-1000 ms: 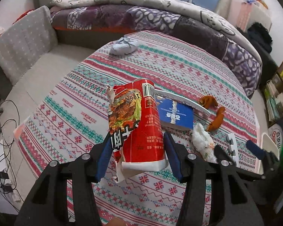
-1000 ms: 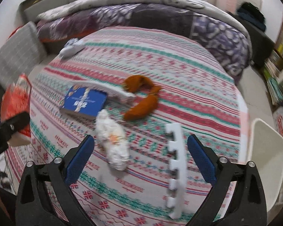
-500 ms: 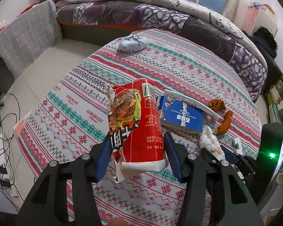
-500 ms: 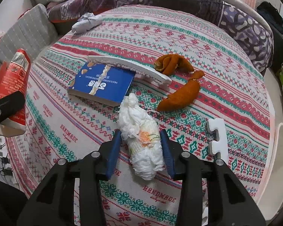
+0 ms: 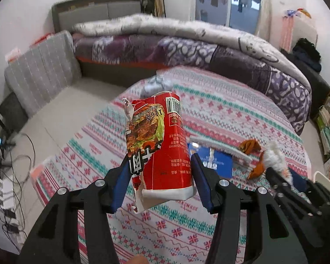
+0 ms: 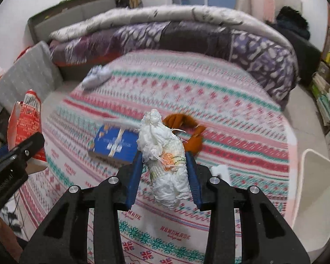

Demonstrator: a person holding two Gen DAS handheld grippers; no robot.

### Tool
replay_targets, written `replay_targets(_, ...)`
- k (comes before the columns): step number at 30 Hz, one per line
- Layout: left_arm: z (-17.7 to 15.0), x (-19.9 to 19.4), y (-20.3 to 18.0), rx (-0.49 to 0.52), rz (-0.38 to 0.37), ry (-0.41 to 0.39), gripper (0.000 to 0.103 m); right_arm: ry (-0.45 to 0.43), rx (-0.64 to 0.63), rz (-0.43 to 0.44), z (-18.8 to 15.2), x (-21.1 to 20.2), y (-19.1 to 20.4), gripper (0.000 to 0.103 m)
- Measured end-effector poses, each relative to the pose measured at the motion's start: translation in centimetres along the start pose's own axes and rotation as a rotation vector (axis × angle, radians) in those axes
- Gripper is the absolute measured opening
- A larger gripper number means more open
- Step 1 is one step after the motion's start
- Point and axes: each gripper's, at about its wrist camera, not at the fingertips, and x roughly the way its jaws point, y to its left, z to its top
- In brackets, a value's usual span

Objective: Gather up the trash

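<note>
Trash: a white tissue wad (image 6: 165,165), pinched between the right gripper (image 6: 164,177) pads above the patterned bedspread (image 6: 231,121). The left gripper (image 5: 160,183) clamps a red snack carton (image 5: 158,145) upright. A blue box (image 6: 115,145) lies on the spread.

One red carton (image 5: 160,147), one white wad (image 6: 165,165), one blue box (image 6: 115,146), two orange peels (image 6: 187,129)
</note>
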Motion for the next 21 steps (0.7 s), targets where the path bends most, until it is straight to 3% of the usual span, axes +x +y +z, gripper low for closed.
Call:
replay_targets(9,-0.1,-1.6,-3.0,0.069,0.026,-0.114,0.054,-0.169,0.010,-0.098,0.6,-3.7,-1.4,0.037)
replay_targets(21,-0.7,-3.5,-7.0,0.115,-0.025,-0.174,0.054,-0.209,0.062,-0.157,0.2,-6.4,-5.2,0.037)
